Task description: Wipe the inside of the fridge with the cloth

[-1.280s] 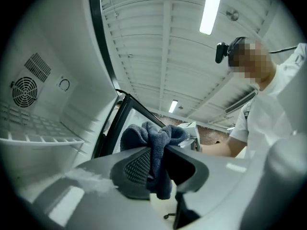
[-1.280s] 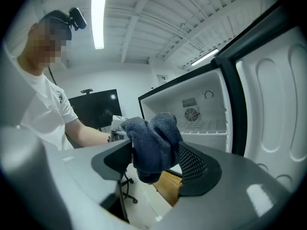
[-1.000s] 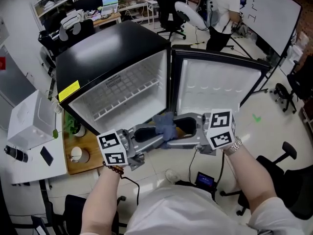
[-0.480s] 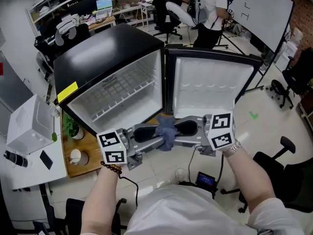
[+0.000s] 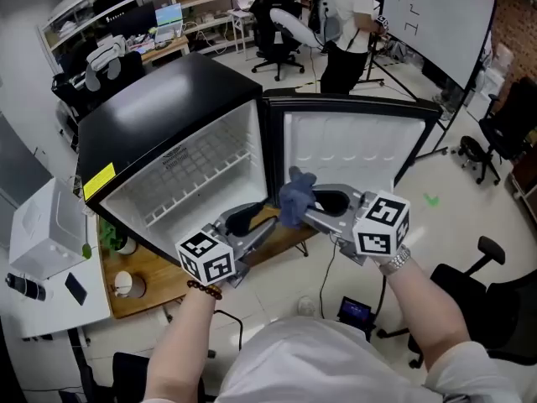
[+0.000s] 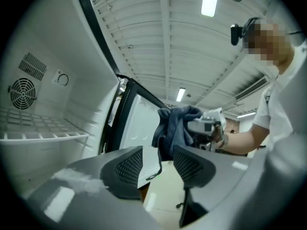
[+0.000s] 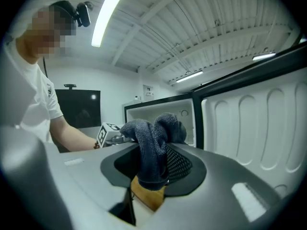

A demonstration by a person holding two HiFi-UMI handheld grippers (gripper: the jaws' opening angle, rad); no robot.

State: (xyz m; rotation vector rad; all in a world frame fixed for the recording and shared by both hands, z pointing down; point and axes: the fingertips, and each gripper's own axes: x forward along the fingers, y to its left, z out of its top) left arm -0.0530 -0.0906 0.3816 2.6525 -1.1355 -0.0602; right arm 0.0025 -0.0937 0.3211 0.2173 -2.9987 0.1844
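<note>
Right gripper [image 5: 306, 211] has its jaws closing on the soft blue-grey cloth [image 5: 295, 195], whose bunched folds stand up between the mesh pads and spill over them. The left gripper [image 5: 252, 223], just beside it, is opening its jaws, and its pads stand clear of the fabric with nothing between them. The cloth hangs in the air before the open mouth of the small black fridge [image 5: 168, 99], near the hinge edge where the white cabinet meets the swung-open white door [image 5: 344, 149], touching neither a wall nor the wire shelf [image 5: 197, 193]. I judge it light, limp and easily crushed, unlikely to slip; a pinch on the thick middle of the bunch, leaving loose fabric ahead of the jaws, should give a wiping face.
</note>
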